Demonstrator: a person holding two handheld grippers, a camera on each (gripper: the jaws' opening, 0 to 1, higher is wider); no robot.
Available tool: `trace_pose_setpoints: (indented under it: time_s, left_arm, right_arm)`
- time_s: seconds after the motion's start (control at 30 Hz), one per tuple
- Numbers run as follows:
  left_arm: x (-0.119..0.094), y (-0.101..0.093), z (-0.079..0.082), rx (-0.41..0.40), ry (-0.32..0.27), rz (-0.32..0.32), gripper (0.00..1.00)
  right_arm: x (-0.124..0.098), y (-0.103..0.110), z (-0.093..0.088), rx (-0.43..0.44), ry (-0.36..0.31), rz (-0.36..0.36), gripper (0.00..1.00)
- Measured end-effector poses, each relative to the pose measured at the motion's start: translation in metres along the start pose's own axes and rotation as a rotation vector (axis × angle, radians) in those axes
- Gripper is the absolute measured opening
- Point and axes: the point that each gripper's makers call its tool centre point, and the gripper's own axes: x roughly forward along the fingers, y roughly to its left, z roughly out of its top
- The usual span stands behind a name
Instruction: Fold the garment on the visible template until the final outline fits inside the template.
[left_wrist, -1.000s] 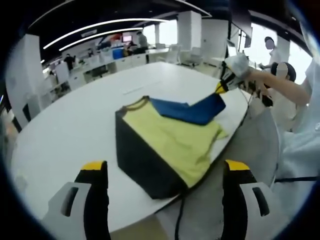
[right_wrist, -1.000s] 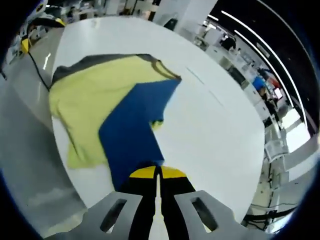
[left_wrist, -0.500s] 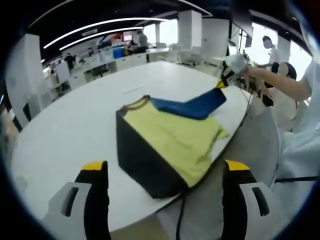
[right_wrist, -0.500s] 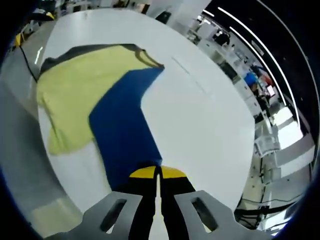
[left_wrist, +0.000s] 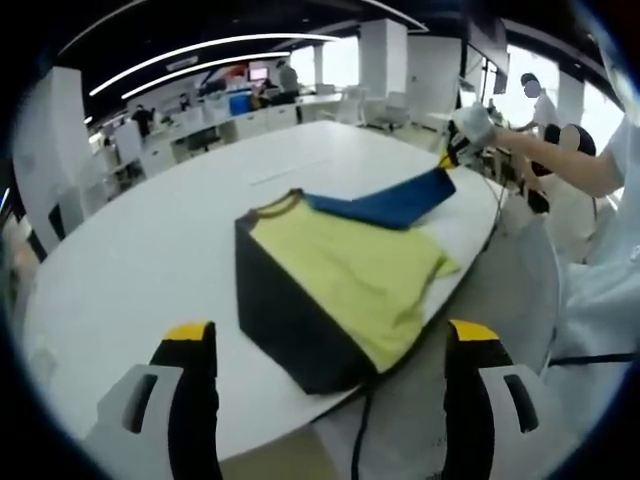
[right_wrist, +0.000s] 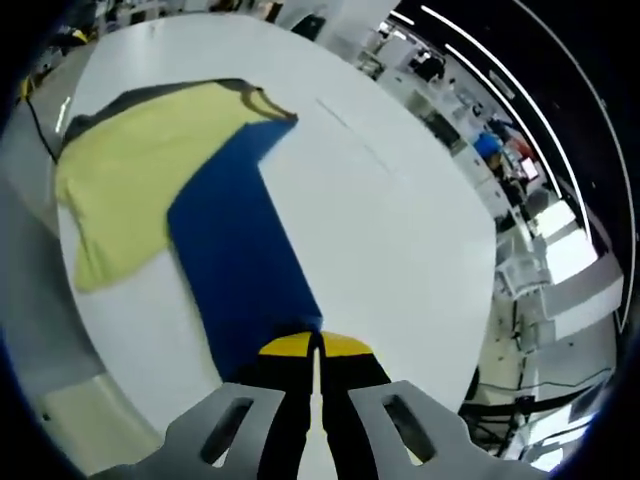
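On the white tabletop (left_wrist: 150, 240) lies a yellow garment (left_wrist: 350, 275) with dark side and blue sleeve (right_wrist: 240, 270); right gripper (right_wrist: 316, 345) fingers pinch that sleeve, left gripper (left_wrist: 330, 345) fingers spread apart.

Left gripper (left_wrist: 330, 345): our yellow-tipped black jaws spread wide, holding nothing.
Right gripper (right_wrist: 316, 345): our jaws pinched together, arm outstretched.

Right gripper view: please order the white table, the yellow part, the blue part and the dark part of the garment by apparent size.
1. white table
2. yellow part and blue part: look alike; blue is nearer the camera, so unsure
3. dark part
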Motion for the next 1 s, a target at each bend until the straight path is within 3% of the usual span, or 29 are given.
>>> trace_pose_setpoints:
  time_s: [0.53, 1.0]
  left_arm:
    - [-0.001, -0.001, -0.002, -0.013, 0.010, 0.011, 0.91]
    - [-0.001, 0.000, -0.003, -0.019, 0.021, 0.018, 0.90]
  right_arm:
    - [0.011, -0.038, -0.031, 0.078, 0.042, -0.044, 0.02]
    - [0.014, -0.083, -0.041, 0.088, 0.072, -0.115, 0.02]
